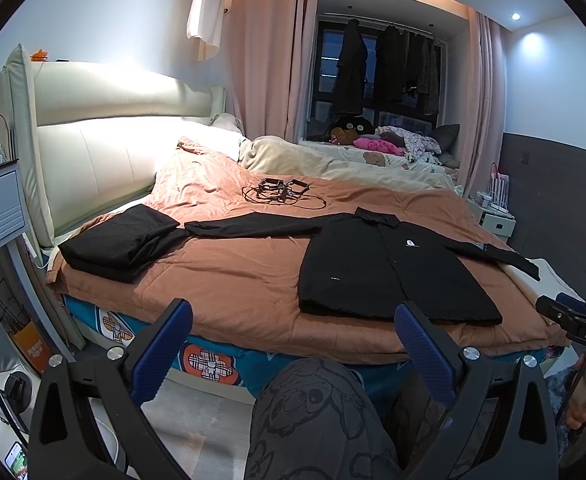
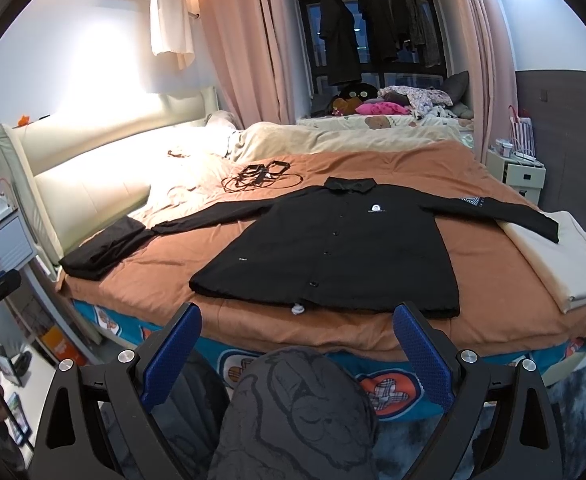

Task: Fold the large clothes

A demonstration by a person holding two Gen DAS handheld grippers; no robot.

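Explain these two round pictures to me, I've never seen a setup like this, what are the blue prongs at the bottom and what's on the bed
Each picture comes from a fisheye camera on a handheld gripping tool; a person holds one per hand. The blue prongs are its fingers: the left tool in one view, the right tool in the other. Both are open and hold nothing. The person's patterned trouser knee shows between them. On the orange bedspread a black button-up jacket lies flat, sleeves spread. Left of it sits an already folded black garment; behind it, tangled cables.
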